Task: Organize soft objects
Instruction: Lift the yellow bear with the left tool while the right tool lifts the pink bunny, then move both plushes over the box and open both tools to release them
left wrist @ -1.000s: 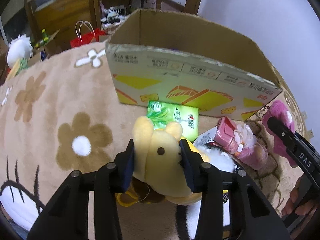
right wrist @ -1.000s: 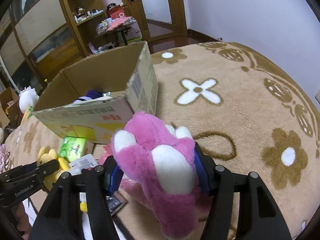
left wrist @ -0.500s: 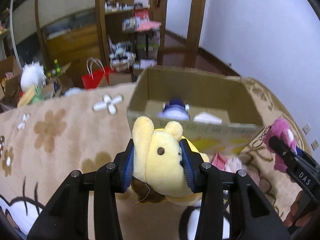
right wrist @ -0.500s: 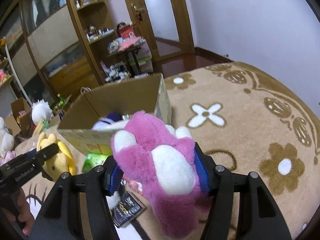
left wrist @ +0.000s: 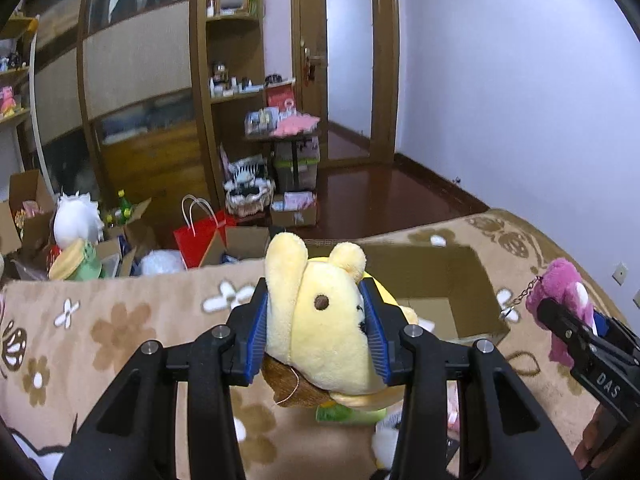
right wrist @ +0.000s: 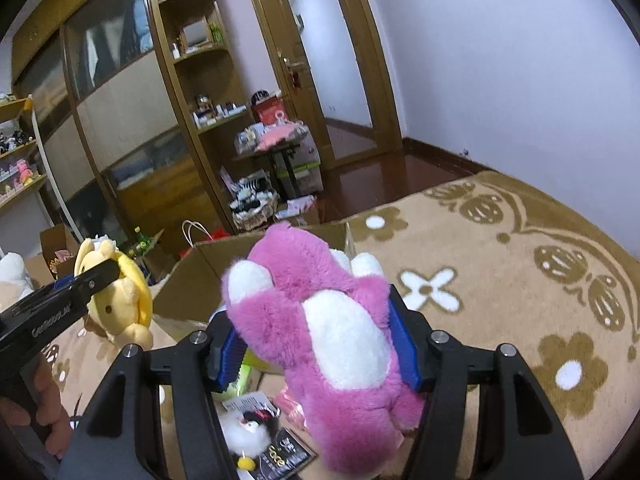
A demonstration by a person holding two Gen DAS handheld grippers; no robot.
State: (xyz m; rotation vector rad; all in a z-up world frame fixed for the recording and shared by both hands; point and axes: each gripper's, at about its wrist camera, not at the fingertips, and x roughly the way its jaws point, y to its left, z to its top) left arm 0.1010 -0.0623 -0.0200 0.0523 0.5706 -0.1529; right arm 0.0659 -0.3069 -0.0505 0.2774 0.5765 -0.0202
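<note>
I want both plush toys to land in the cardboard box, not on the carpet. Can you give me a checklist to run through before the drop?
1. Left gripper shut on the yellow plush toy: ok, blue pads press both sides of its head.
2. Right gripper shut on the pink plush toy: ok.
3. Cardboard box open on top: ok.
4. Both toys clear of the carpet: ok.
5. Toys directly over the box opening: cannot tell.
6. Room left inside the box: cannot tell, the toys hide most of its floor.
</note>
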